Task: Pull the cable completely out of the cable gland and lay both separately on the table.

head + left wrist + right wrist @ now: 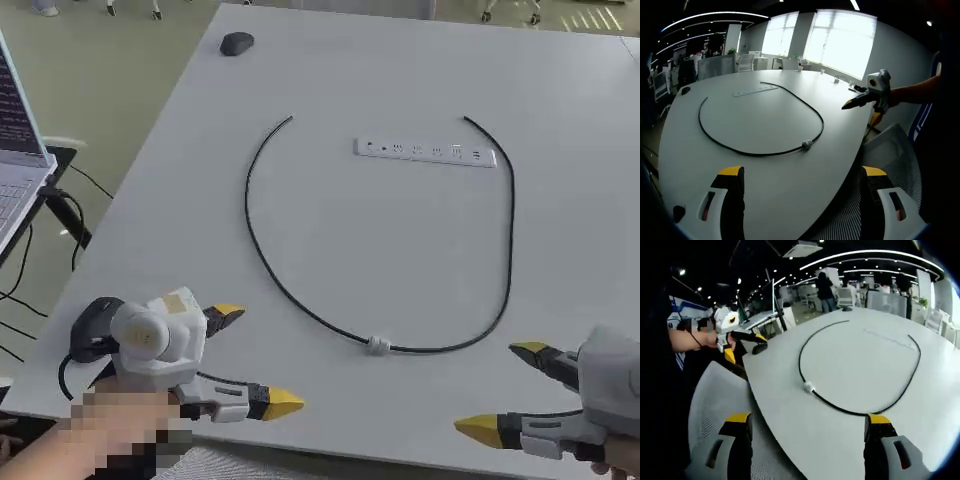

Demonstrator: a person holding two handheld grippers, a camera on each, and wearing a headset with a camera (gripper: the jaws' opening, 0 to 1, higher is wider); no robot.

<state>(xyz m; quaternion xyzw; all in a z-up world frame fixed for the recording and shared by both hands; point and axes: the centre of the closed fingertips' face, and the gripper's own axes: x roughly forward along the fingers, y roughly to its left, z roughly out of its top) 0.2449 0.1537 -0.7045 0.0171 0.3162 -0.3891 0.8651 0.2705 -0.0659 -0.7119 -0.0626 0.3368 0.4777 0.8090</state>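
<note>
Nearest, left gripper (260,358) and right gripper (502,388) hover at the table's (400,250) near edge, jaws wide apart, empty. Just beyond, between them, the white cable gland (377,345) sits threaded on the black cable (248,215), which loops toward the far side.

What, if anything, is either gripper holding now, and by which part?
Nothing. The left gripper and right gripper are both open, apart from the cable and its cable gland.

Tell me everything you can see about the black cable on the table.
The thin black cable lies flat on the white table in an open U, its free ends pointing toward the far side, either side of a white power strip, apart from it. A small white cable gland is threaded on it at the bend. Nothing else touches it.
</note>
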